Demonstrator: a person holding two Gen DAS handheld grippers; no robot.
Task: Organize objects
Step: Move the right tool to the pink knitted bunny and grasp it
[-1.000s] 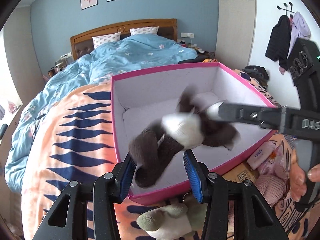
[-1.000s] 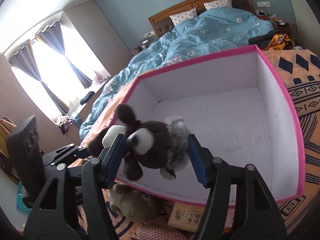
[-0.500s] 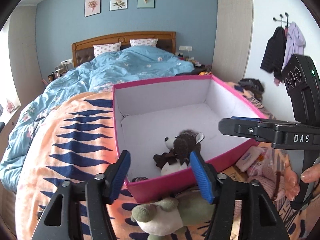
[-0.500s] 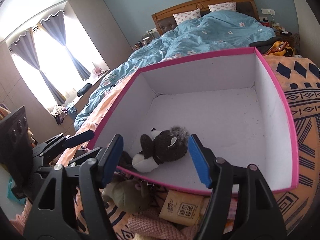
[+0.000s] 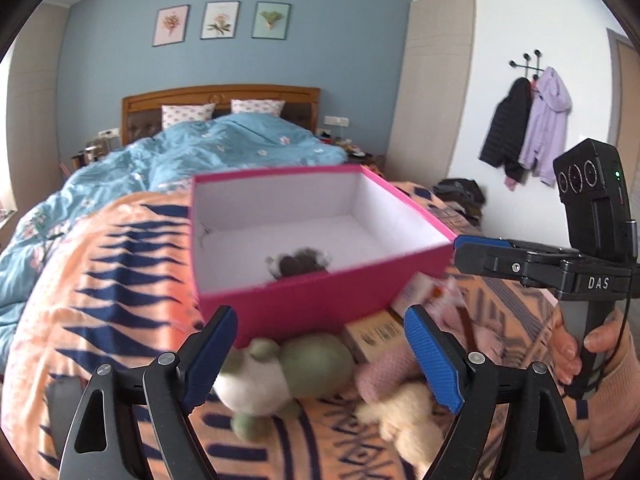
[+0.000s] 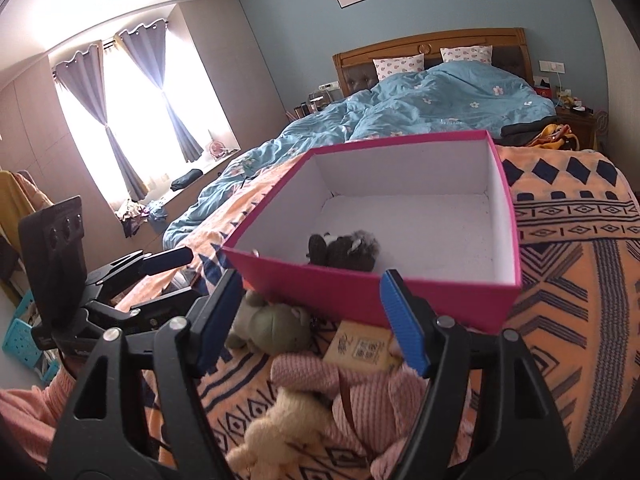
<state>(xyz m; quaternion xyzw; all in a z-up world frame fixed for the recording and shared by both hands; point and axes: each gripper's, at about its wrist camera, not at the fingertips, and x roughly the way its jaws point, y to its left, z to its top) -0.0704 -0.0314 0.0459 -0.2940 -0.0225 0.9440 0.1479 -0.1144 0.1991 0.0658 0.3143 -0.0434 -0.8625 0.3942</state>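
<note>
The bed (image 5: pixel 120 264) carries everything, its near end covered by an orange patterned blanket (image 6: pixel 568 280), and the things to be sorted lie on that blanket near the foot edge, within easy reach of both hands. The pink box (image 5: pixel 320 304) sits on the blanket a little farther in, open side up, so it reads as the collecting place. A brown stuffed animal (image 6: pixel 344 250) already lies inside it, on the floor of the box close against the near wall.

Outside the box, between its near wall and the foot edge of the bed, the unsorted heap waits: a pink knitted garment (image 6: pixel 360 396), a green and white plush toy (image 5: pixel 276 372) just beside the box wall, a cream plush toy (image 6: pixel 276 424) nearest the edge, and a small cardboard packet (image 6: pixel 364 346) tucked against the box.

The left gripper (image 5: pixel 320 356) hangs over the green toy, tilted downward, its jaws opening with nothing pressed between the blue pads. The right gripper (image 6: pixel 316 320) hovers over the heap, tilted down likewise, its jaws also opening and gripping nothing. A hand (image 5: pixel 580 344) wraps the right tool's handle. Both look free for the next item, probably the green toy.
</note>
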